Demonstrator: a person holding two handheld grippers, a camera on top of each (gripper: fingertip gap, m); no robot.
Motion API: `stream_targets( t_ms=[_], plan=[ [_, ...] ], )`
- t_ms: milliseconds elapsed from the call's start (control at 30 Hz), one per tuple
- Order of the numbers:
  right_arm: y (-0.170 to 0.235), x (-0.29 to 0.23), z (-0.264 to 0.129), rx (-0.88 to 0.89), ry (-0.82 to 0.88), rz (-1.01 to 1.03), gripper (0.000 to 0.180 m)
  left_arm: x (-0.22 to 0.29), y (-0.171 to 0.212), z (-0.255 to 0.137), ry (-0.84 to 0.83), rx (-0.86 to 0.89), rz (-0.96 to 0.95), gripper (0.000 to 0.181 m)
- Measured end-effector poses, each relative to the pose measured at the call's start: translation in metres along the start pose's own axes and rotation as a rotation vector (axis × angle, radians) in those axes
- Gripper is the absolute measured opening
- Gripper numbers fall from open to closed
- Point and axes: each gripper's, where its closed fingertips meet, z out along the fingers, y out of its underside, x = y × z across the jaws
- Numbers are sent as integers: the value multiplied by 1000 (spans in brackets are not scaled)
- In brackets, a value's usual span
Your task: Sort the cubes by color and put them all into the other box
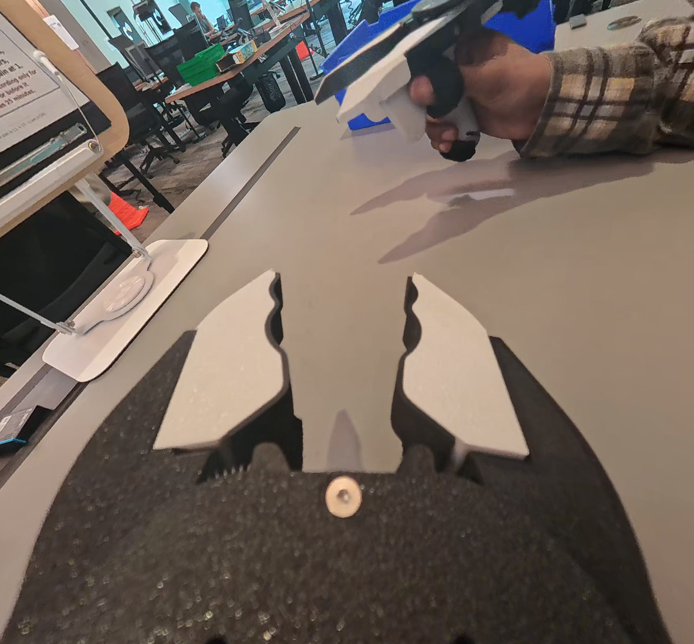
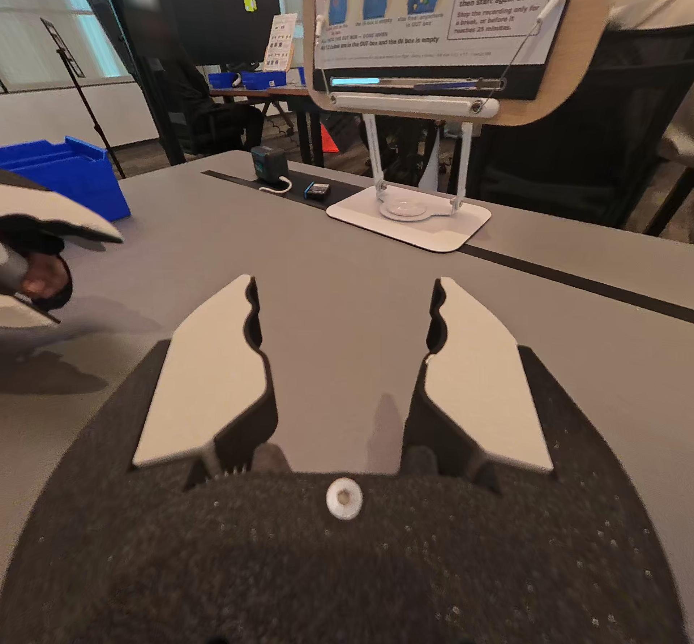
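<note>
Left gripper (image 1: 343, 280) and right gripper (image 2: 343, 280) are both hovering over the table (image 1: 488, 325), jaws spread, gripping nothing. Only the right view is showing the stand (image 2: 409, 218). A blue box (image 2: 75, 175) is sitting far-left, partly cut off; cubes aren't visible.

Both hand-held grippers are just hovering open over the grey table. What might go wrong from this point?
1. The two are close: the right hand-held gripper crosses in front of the left hand-held gripper, so they might bump.
2. No cubes show in either view, only a blue box at the table's far side, so a reach would start blind.
3. The white stand base and a small black device sit ahead of the right one and might get knocked.
</note>
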Motion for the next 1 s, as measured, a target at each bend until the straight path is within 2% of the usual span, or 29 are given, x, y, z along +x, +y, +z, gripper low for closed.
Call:
stream_targets(
  t_ms=[133,267,400,533,600,700,767,867,933,1000],
  plan=[
    [2,-6,-5,21,2,-73,85,-4,3,0,-11,-10,-10,62],
    [-3,-19,-7,32,-54,-44,83,-18,0,-7,-67,-10,-35,62],
    [-5,-32,-8,29,-94,-59,81,-46,-16,-41,-184,10,-80,62],
    [-1,-41,-5,6,-119,-73,80,-83,-37,-116,-350,-6,-96,61],
    [3,-45,-4,-10,-141,-69,78,-105,-43,-167,-451,-44,-95,60],
    [12,-48,0,-53,-162,-63,75,-140,-36,-255,-619,-198,-103,61],
    [18,-49,2,-76,-172,-58,72,-158,-24,-312,-719,-327,-106,60],
    [19,-52,2,-77,-193,-32,71,-172,8,-375,-771,-526,-144,61],
    [17,-53,1,-72,-200,-26,71,-175,32,-401,-762,-621,-159,61],
    [16,-53,1,-69,-198,-33,71,-174,55,-409,-704,-685,-160,60]
  ],
)
